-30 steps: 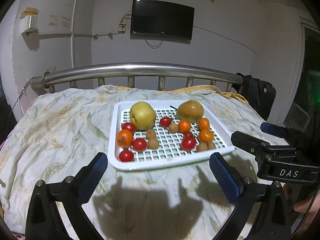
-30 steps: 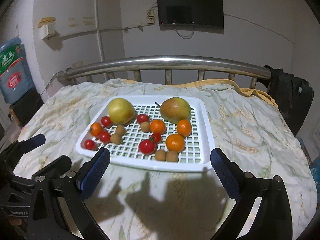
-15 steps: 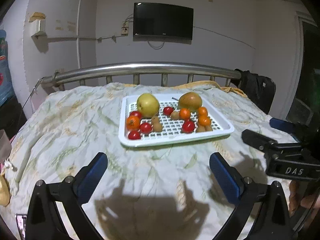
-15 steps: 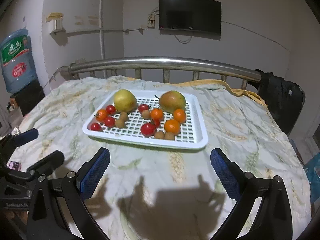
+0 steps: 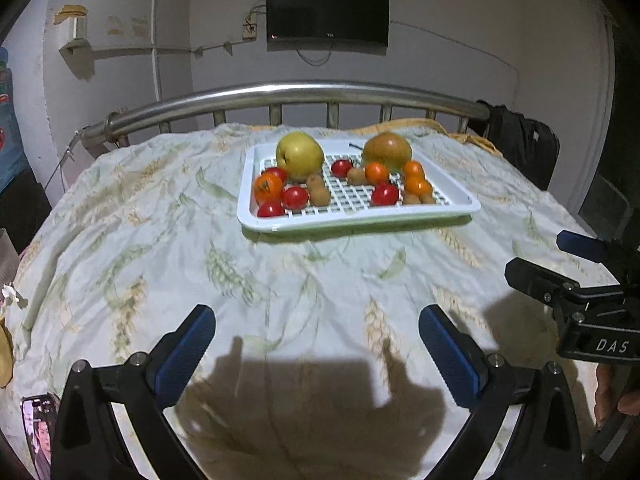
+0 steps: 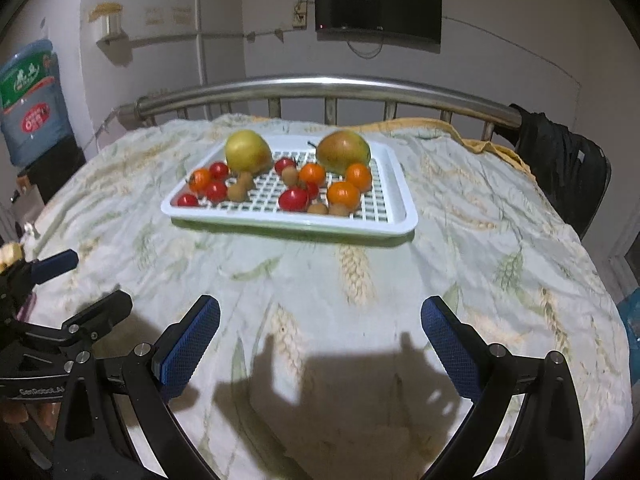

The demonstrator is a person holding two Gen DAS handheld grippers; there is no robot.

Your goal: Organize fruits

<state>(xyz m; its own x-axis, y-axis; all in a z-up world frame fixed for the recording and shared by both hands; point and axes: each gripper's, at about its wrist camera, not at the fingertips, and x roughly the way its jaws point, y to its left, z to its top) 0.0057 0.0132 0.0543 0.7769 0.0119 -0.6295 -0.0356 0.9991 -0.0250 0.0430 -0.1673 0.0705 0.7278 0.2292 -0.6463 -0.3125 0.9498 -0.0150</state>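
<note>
A white slotted tray [image 5: 352, 218] [image 6: 384, 224] lies on the bedcover, far ahead of both grippers. It holds a yellow-green apple [image 5: 299, 155] [image 6: 247, 151], a reddish mango [image 5: 386, 150] [image 6: 342, 149], several red tomatoes, several oranges and several small brown fruits. My left gripper [image 5: 316, 344] is open with nothing between its blue pads, well short of the tray. My right gripper [image 6: 320, 336] is open and holds nothing. Each gripper shows at the edge of the other's view: the right gripper [image 5: 560, 264] and the left gripper [image 6: 80, 284].
A pale leaf-print bedcover [image 5: 160, 240] spreads over the whole surface. A metal headboard rail [image 5: 296, 94] runs behind the tray. A black bag [image 6: 560, 152] hangs at the right end. A water bottle [image 6: 32, 100] stands at left. A phone [image 5: 38, 428] lies at the near-left edge.
Both grippers have drawn back from the tray, which now looks smaller and farther. Both stay open and nothing on the tray has moved.
</note>
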